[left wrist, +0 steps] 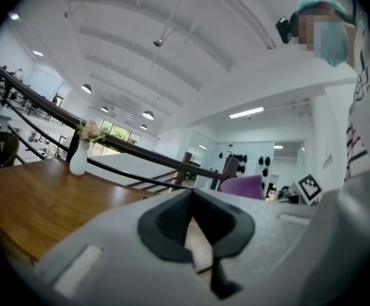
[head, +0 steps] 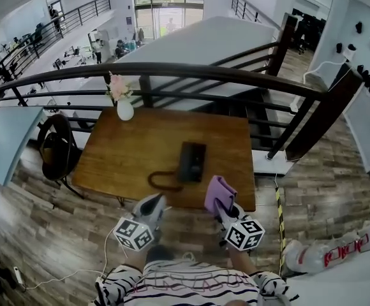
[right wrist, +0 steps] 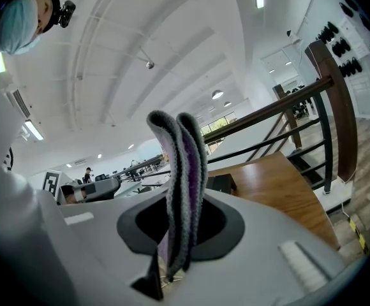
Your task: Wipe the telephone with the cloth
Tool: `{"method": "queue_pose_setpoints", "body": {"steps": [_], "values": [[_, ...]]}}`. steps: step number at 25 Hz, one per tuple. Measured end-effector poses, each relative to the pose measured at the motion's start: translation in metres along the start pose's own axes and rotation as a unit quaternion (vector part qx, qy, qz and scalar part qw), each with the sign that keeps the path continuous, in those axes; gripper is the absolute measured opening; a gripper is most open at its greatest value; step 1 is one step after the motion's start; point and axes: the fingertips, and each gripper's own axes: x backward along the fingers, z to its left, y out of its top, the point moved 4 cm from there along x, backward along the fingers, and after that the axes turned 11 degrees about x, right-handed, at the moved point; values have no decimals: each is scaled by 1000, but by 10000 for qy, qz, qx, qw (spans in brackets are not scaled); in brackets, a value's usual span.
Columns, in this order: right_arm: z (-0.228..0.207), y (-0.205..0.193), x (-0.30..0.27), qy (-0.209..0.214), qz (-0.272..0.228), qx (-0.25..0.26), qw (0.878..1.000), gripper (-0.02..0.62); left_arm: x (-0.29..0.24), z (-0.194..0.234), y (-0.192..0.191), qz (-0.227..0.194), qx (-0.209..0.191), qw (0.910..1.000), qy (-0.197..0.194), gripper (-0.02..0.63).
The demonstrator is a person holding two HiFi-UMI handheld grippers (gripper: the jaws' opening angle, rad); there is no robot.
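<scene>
Near the front edge of the table [head: 134,146] lies the telephone [head: 191,161], a flat black slab of smooth plastic with a cord [head: 162,182] looping off to its left. The right gripper [head: 222,204] is clenched on the cloth [head: 219,193], a soft, thick purple fold standing upright, just short of the phone. The left gripper [head: 154,204] is pinched together, empty. With nothing bracing it, I reckon the phone could skid under a wipe, or the cloth could snag the cord.

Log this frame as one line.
left gripper: shut, empty | right gripper: shut on cloth | telephone: on table, apart from cloth
</scene>
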Motion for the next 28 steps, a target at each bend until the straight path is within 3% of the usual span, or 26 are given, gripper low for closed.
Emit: {"method": "queue_pose_setpoints", "body": {"steps": [13,28], "values": [[12,10,-58,-221,34,-94,9997,52,-18,60,33,86,115,9997,-179,0],[45,24,-153,-984,-180,-217,9947,52,-47,154,89,563,107,9938,-954,0]]}}
